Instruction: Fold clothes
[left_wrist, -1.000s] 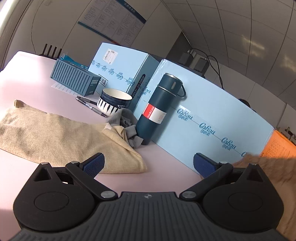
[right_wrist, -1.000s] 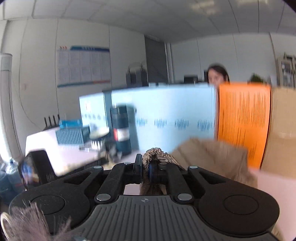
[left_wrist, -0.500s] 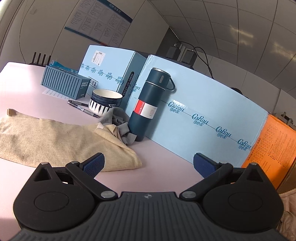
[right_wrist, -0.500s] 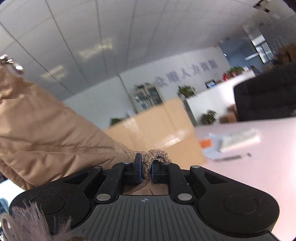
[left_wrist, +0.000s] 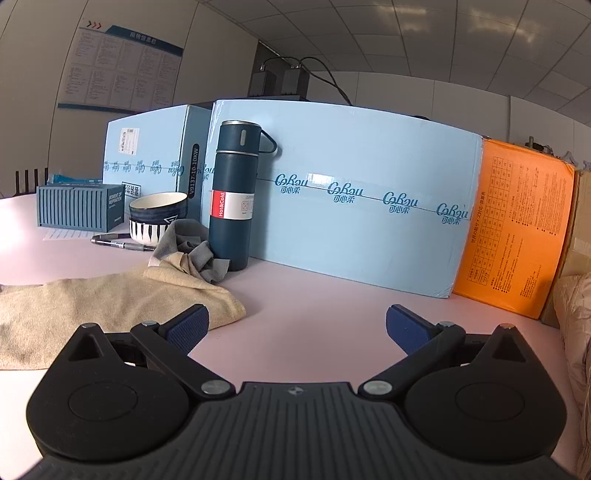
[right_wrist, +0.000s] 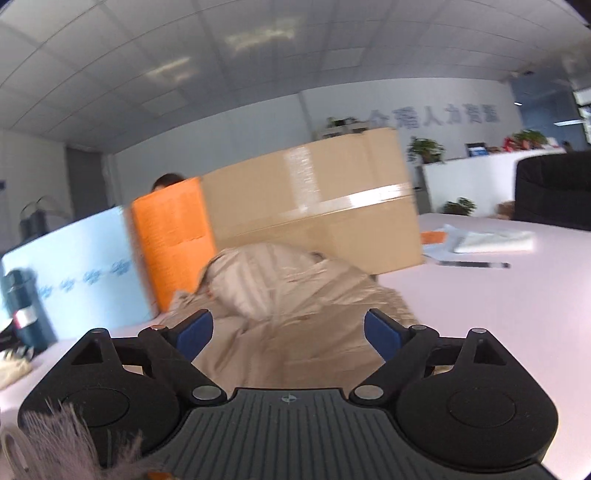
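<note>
A beige puffy jacket (right_wrist: 295, 306) lies crumpled on the pale pink table, against the cardboard box. My right gripper (right_wrist: 288, 332) hovers just in front of it, its jaws opening wide; the fabric lies beyond and below the blue pads, not pressed by them. The jacket's edge (left_wrist: 574, 317) shows at the far right of the left wrist view. My left gripper (left_wrist: 297, 326) stands open over bare table with nothing between its fingers. A tan knit garment (left_wrist: 92, 310) lies flat at its left, a grey cloth (left_wrist: 192, 243) bunched at its far end.
Along the back stand light blue boxes (left_wrist: 351, 199), an orange box (left_wrist: 517, 229) and a cardboard box (right_wrist: 314, 206). A dark blue flask (left_wrist: 232, 199), a striped bowl (left_wrist: 157, 218), a pen (left_wrist: 118, 243) and a small blue container box (left_wrist: 79, 210) sit left. Papers (right_wrist: 491, 240) lie far right.
My right gripper has swung round and down, opened, and let go of the jacket, which now lies on the table. The left gripper has rolled level and shifted a little; it stays open.
</note>
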